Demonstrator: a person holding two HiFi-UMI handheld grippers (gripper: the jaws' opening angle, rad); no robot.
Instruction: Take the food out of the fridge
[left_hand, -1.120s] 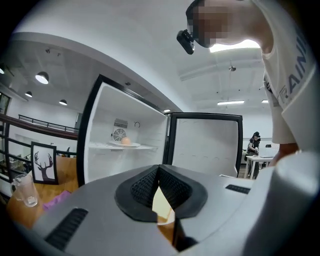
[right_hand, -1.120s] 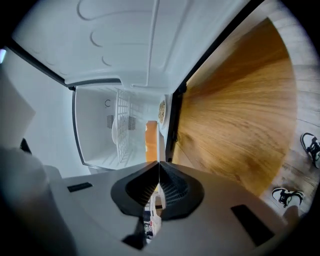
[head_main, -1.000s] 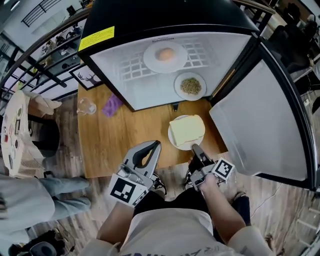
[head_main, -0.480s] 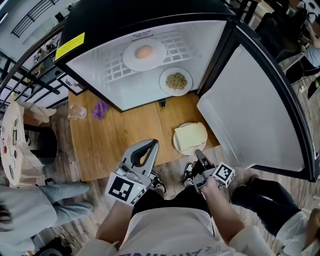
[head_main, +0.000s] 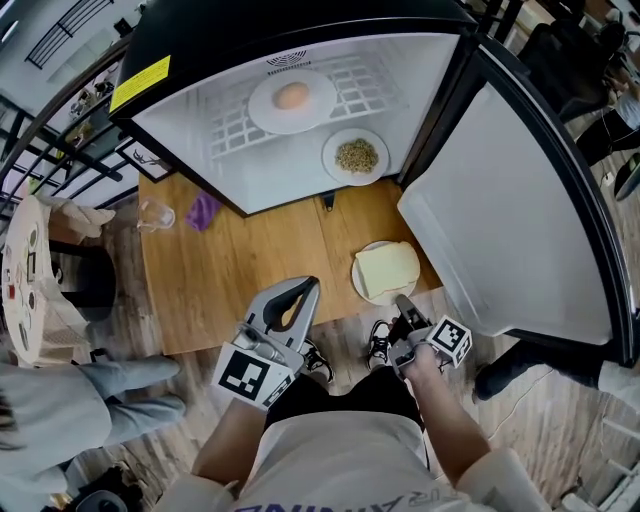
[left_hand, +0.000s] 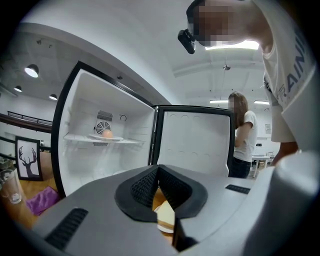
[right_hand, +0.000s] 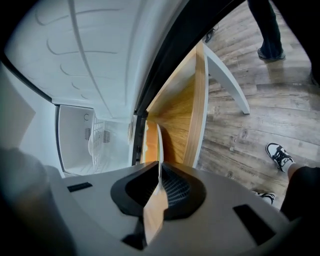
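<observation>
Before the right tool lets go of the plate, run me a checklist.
1. Right tool grip: ok, shut on the rim of the plate.
2. Bread seated on that plate: ok, it lies flat.
3. Plate fully on the table: cannot tell, its near rim sits right at the front edge.
4. Left tool free: ok, shut with nothing in it.
5. Fridge door open: ok, swung wide.
6. Fridge emptied: not ok, the plate with a round orange food is on the shelf and the plate of grains is below it.
</observation>
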